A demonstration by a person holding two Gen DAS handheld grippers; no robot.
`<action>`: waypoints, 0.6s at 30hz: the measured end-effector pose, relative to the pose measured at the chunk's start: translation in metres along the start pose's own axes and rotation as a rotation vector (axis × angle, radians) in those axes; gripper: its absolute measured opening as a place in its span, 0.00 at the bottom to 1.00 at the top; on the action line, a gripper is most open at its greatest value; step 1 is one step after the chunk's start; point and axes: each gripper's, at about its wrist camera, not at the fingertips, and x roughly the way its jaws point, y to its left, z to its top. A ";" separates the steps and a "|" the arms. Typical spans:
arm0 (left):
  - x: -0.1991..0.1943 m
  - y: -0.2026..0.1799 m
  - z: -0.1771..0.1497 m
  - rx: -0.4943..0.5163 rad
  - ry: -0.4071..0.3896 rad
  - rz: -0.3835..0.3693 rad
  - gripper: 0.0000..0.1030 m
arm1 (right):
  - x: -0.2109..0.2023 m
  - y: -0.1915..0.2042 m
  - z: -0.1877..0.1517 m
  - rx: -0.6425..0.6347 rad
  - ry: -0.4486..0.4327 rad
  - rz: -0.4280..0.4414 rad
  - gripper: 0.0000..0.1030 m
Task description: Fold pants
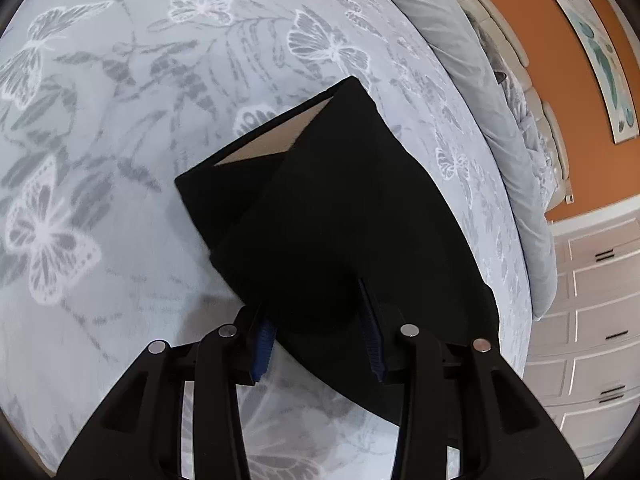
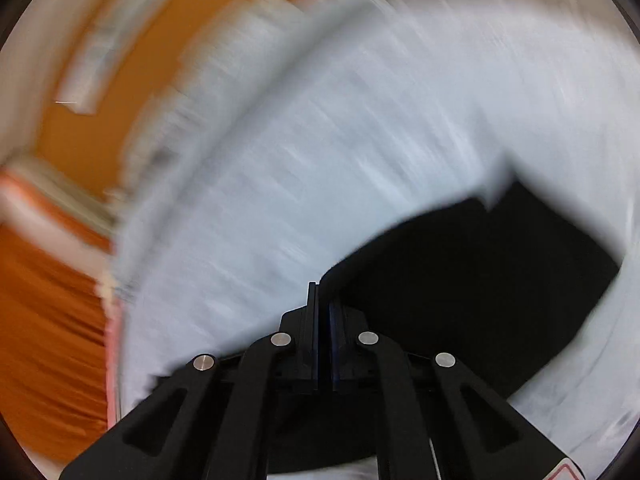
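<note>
1. the black pants (image 1: 340, 216) lie partly folded on your butterfly-print bedspread (image 1: 120, 120), tan lining showing toward 11 o'clock.
2. your left gripper (image 1: 318, 344) clamps the near fold of the pants.
3. your right gripper (image 2: 324, 320), in a blurred view, is pinched tight, pants at 3 o'clock; grasping cloth or not, i cannot tell.

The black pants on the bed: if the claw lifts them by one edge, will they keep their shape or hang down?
The black pants will probably hang limp: they lie in soft folds on the bedspread. Stacked layers may slide apart. Probably light.
</note>
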 end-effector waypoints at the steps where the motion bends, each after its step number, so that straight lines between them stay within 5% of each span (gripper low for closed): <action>1: 0.000 0.000 0.000 0.006 0.001 -0.001 0.36 | -0.028 0.019 0.006 -0.077 -0.076 0.074 0.04; 4: 0.006 -0.003 0.003 0.022 0.013 0.009 0.36 | -0.050 0.009 0.005 -0.121 -0.119 0.060 0.04; 8: 0.011 -0.004 0.004 0.040 0.036 0.004 0.37 | 0.009 -0.097 -0.019 0.123 0.113 -0.115 0.04; 11: 0.010 0.001 0.003 0.026 0.046 -0.016 0.37 | 0.017 -0.113 -0.029 0.142 0.153 -0.119 0.05; 14: 0.009 0.008 0.004 -0.005 0.056 -0.049 0.37 | 0.004 -0.096 -0.024 0.089 0.104 -0.097 0.17; 17: 0.009 0.008 0.005 0.004 0.058 -0.054 0.37 | 0.001 -0.099 -0.022 0.108 0.082 -0.098 0.57; 18: 0.009 0.007 0.005 0.007 0.055 -0.056 0.35 | 0.003 -0.101 -0.022 0.126 0.076 -0.107 0.61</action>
